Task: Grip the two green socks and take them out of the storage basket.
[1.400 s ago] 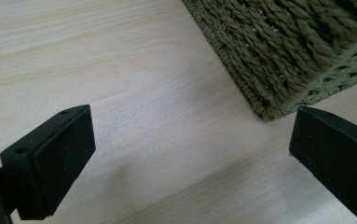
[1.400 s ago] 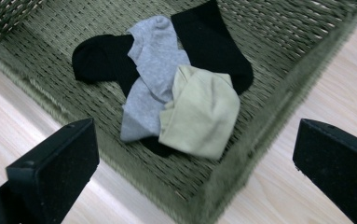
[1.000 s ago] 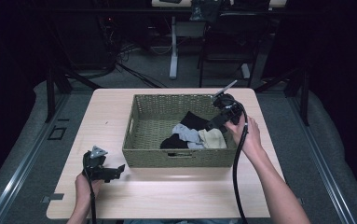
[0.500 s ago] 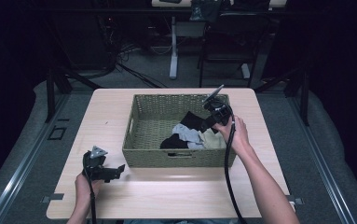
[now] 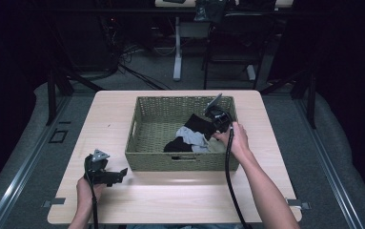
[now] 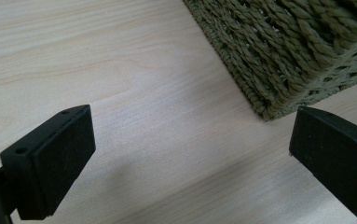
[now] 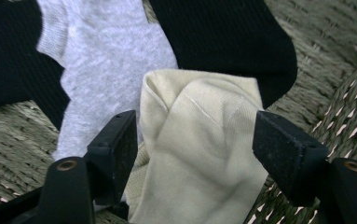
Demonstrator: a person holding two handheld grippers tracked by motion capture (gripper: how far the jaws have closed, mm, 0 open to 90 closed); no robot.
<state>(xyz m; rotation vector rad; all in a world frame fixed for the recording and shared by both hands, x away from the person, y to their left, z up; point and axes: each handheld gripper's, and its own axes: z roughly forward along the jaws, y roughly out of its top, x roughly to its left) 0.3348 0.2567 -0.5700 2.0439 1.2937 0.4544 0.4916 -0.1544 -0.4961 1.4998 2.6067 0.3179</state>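
Observation:
A woven green basket [image 5: 154, 133] stands mid-table and holds a heap of cloth pieces: black [image 5: 199, 125], grey [image 5: 193, 136] and cream [image 5: 217, 147]. My right gripper [image 5: 217, 125] reaches down into the basket's right side. In the right gripper view its jaws stand open on either side of the cream cloth [image 7: 199, 154], with the grey cloth [image 7: 101, 79] and black cloth [image 7: 227, 46] beyond. My left gripper [image 5: 118, 175] rests low on the table at the front left, open, with nothing between its jaws. The basket's corner [image 6: 283, 60] lies just ahead of it.
The light wooden table [image 5: 170, 195] has bare surface in front of and to the left of the basket. Behind the table stand chair and desk legs [image 5: 177, 52] on a dark floor.
My right gripper has moved left and down from the basket's right rim into the basket, onto the cloth heap. The left gripper has stayed put.

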